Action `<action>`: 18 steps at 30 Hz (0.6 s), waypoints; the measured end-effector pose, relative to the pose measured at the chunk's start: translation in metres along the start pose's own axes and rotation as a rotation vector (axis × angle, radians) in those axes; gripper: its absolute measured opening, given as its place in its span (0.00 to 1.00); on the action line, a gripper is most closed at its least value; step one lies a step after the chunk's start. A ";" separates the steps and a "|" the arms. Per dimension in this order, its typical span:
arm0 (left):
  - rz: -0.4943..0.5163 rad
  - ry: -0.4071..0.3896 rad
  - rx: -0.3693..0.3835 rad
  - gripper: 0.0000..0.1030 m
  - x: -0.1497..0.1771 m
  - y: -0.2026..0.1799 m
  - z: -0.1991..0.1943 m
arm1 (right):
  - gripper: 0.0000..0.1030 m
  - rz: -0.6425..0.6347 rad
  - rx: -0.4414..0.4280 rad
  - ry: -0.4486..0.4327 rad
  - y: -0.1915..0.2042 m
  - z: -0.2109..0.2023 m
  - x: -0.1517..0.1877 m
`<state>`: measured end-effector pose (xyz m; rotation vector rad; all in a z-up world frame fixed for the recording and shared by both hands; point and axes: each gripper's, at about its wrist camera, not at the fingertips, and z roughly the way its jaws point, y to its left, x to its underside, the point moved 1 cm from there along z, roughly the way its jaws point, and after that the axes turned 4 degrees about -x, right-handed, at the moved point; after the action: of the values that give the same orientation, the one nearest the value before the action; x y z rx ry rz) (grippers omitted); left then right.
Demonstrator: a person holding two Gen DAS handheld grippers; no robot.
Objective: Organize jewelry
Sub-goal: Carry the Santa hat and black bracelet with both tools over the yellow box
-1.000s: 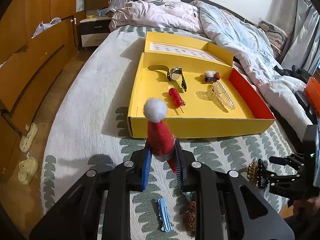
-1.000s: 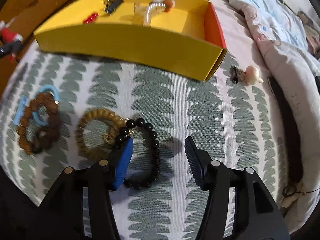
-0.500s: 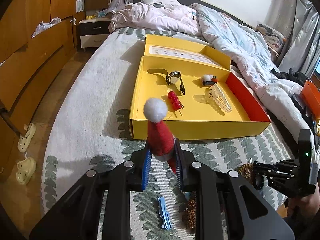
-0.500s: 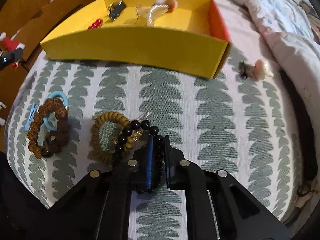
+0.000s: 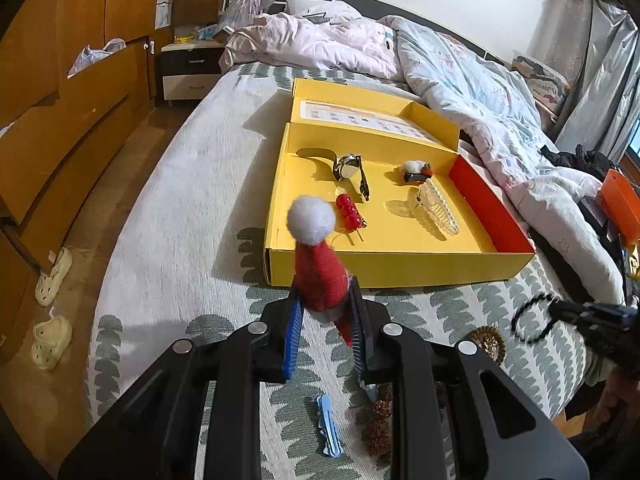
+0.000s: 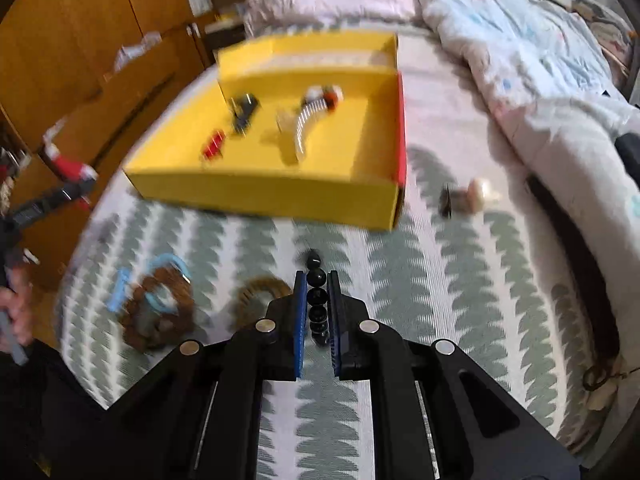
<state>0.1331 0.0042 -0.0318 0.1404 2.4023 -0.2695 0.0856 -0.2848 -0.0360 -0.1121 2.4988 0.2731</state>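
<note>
1. The left gripper (image 5: 325,322) clamps a small red Santa hat clip (image 5: 318,268) between its blue pads; the hat's white pompom stands up above the fingertips, and the red base sits squeezed between the two pads.
2. The hat is held in the air just on the near side of the yellow box (image 5: 400,268), above the leaf-patterned bedspread (image 5: 168,208).
3. The right gripper (image 6: 317,284) is clenched on a black bead bracelet (image 6: 317,300); a row of beads runs straight between the two blue pads, with a couple of beads poking out past the fingertips on the far side.
4. In the left wrist view the same bracelet (image 5: 530,320) hangs as a loop from the right gripper (image 5: 560,309), clear of the bedspread, at the right edge of the scene.
5. Inside the box lie a wristwatch (image 5: 348,168), a red bead hair stick (image 5: 349,214), a clear claw clip (image 5: 438,208) and a small white and red clip (image 5: 416,170).
6. On the bedspread near the grippers lie a tan coil bracelet (image 6: 260,292), a brown bead bracelet (image 6: 160,320) with a light blue ring (image 6: 168,280) over it, and a blue hair clip (image 5: 329,426).
7. To the right of the box a small pale clip (image 6: 468,196) lies alone; the right wrist view is blurred, so its details cannot be told.
</note>
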 end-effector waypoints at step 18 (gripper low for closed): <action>-0.009 -0.025 0.018 0.21 -0.043 -0.018 0.007 | 0.10 -0.063 -0.108 -0.115 0.025 -0.018 -0.093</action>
<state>0.1665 -0.0157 -0.0051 0.1338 2.3764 -0.2960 0.1471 -0.2631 0.0369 -0.2128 2.3619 0.3774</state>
